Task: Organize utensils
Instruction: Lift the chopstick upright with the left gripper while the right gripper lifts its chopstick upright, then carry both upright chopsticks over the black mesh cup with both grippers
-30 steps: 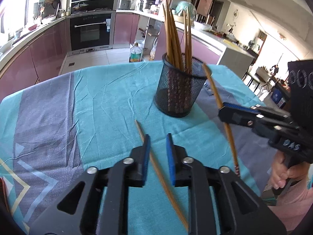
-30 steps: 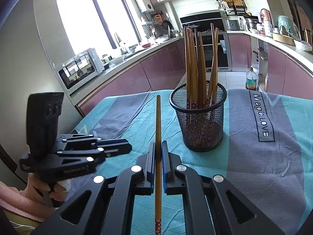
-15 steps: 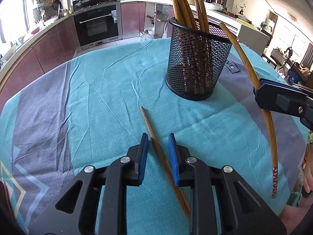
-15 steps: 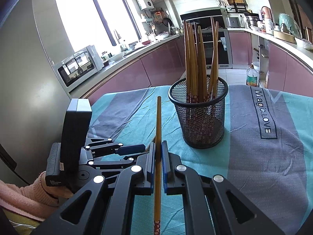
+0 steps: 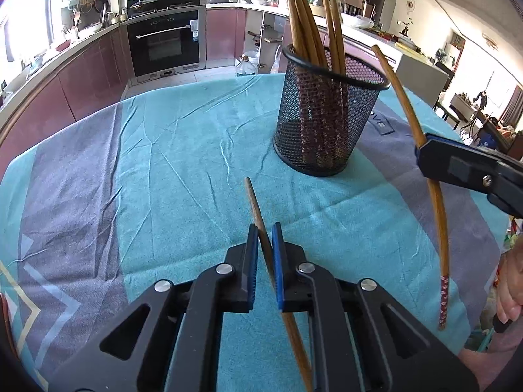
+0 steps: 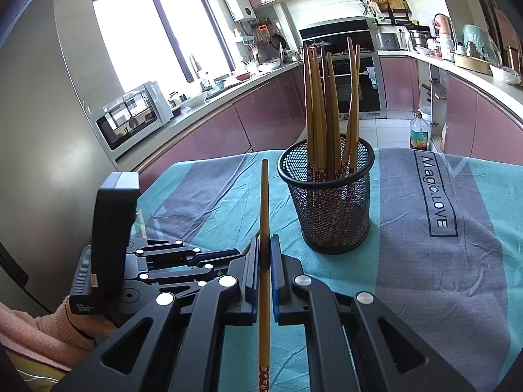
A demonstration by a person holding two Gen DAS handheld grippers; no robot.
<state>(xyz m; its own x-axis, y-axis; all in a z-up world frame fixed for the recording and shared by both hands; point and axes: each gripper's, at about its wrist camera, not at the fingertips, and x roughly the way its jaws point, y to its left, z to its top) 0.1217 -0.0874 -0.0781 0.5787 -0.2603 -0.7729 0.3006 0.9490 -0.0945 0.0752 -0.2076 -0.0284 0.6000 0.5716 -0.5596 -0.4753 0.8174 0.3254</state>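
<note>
left wrist view showed the left gripper low in the centre of the frame, its jaws just having closed onto a chopstick that lay on the teal and grey cloth of the table. the blue pads pressed both sides of the stick, whose far tip poked out toward the mesh holder in the upper middle. that holder stood upright on the cloth, packed with more chopsticks leaning out of its rim. at the right edge the right gripper was clenched on a second chopstick, held off the cloth and standing steeply, patterned end down.

right wrist view showed that same second stick clamped between the right gripper's pads, running straight up the centre of the frame, with the holder just right of it and the left gripper at lower left, held by a hand in a pink sleeve.
</note>
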